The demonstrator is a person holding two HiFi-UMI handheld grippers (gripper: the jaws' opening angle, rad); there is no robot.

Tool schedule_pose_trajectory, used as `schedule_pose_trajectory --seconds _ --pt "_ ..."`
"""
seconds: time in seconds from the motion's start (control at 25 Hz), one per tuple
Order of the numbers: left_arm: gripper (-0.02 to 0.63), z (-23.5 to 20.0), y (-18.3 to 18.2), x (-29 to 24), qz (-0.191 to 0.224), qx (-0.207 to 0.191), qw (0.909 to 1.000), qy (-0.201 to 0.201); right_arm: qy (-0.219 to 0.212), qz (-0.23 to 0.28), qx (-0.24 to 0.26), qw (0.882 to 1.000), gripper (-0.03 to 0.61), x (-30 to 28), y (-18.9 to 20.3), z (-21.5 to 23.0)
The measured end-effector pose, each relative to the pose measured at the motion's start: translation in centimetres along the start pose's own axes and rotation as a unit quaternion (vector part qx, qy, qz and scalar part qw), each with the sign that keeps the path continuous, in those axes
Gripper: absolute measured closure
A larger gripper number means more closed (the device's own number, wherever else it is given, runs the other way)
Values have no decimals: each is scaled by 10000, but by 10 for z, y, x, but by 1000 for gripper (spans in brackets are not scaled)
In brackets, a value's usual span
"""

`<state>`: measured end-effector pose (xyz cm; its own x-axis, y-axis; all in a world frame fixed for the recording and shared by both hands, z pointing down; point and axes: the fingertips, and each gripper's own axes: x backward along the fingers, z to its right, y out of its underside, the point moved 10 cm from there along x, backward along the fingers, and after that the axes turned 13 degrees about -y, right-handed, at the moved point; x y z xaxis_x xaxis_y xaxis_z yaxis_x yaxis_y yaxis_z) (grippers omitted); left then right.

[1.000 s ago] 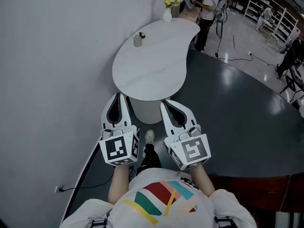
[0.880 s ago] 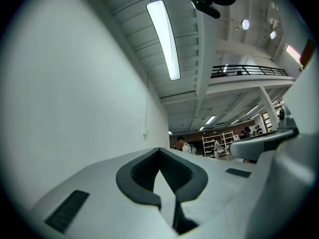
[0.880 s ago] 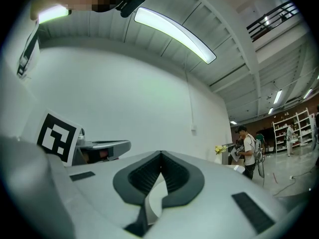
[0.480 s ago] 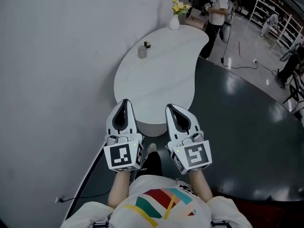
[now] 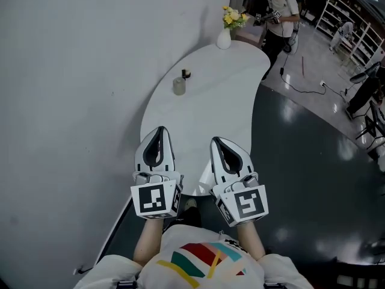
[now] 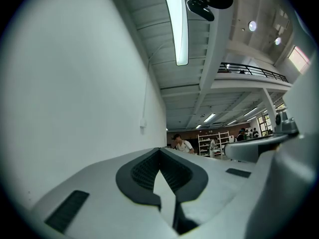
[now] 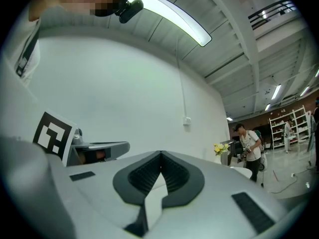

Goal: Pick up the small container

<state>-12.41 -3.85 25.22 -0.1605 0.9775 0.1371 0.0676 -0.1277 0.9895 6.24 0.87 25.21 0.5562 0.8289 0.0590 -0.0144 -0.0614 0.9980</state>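
Small container [image 5: 179, 86] stands on the far half of the white table [image 5: 207, 110], wall side. Small dark object [image 5: 186, 74] is just beside it, and the flower vase [image 5: 224, 38] sits at the far end. Left gripper [image 5: 159, 131] and right gripper [image 5: 215, 142] hover over the near edge, both jaws together and empty, well apart from the container. Bare tabletop lies between. A person [image 5: 281, 8] stands beyond the table.

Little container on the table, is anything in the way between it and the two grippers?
Nothing visible. Only bare table lies between the left gripper, the right gripper and the small container. A tiny dark object and a flower vase stand beyond the container, out of the way.
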Motion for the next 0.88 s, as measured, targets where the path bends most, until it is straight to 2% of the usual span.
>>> schedule_pose_trajectory --seconds 0.12,0.28,0.4,0.64,0.88 --pt "597 -5 -2 -44 -15 140 9998 105 24 72 -97 9999 568 -33 -2 25" --pt "597 -4 1 -94 -92 7 9995 312 272 -189 115 9994 568 -72 1 54" --pt "597 -6 6 -120 -257 139 9988 381 332 -287 98 9990 568 -92 1 70" --pt "597 2 18 -146 -409 102 9986 312 422 -428 -24 9982 568 -107 5 99" --pt "597 18 24 -158 -414 78 9991 28 94 -410 0 9991 568 -114 6 122"
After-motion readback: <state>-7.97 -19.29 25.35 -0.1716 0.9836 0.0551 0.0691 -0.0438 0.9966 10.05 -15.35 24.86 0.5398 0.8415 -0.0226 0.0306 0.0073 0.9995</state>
